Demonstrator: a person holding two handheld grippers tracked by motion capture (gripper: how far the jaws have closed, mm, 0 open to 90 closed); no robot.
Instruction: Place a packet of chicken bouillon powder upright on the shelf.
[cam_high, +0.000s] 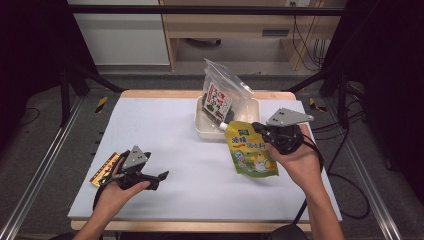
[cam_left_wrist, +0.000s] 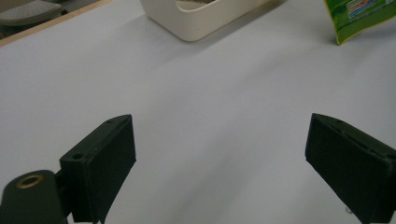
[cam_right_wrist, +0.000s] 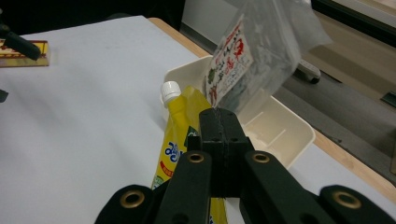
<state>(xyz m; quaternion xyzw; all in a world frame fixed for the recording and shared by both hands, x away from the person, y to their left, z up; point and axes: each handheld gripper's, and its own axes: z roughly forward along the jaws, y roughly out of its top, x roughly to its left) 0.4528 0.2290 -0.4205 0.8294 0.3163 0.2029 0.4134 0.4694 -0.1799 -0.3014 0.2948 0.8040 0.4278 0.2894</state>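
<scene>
right gripper (cam_high: 261, 131): your jaws are pressed together on the upper edge of the yellow spouted pouch (cam_high: 250, 152); the right gripper view shows them meeting with the pouch's edge pinched between them.
yellow spouted pouch: it hangs from your right gripper just in front of the cream tray (cam_high: 202, 127), its white cap (cam_right_wrist: 170, 91) up by the tray's near corner. in the high view its lower end is close over the white mat (cam_high: 165, 130); i cannot tell whether it touches.
left gripper (cam_left_wrist: 219, 154): your jaws stand wide apart with nothing between them, bare mat showing in the gap. it sits low over the near left part of the mat, pointing toward the middle of the table.
left hand (cam_high: 117, 192): it wraps the body of the left gripper near the front edge of the table.
right hand (cam_high: 295, 160): it holds the right gripper at the right side of the mat, well apart from your left hand.
cream tray: it sits at the far side of the mat, right of centre.
clear snack bag (cam_high: 222, 95): it stands tilted in the tray, red and white label facing you, its top rising well above the rim.
small flat packet (cam_high: 104, 169): yellow and red, it lies flat on the mat just left of your left gripper, near the mat's left edge.
white mat: it covers most of the wooden tabletop.
</scene>
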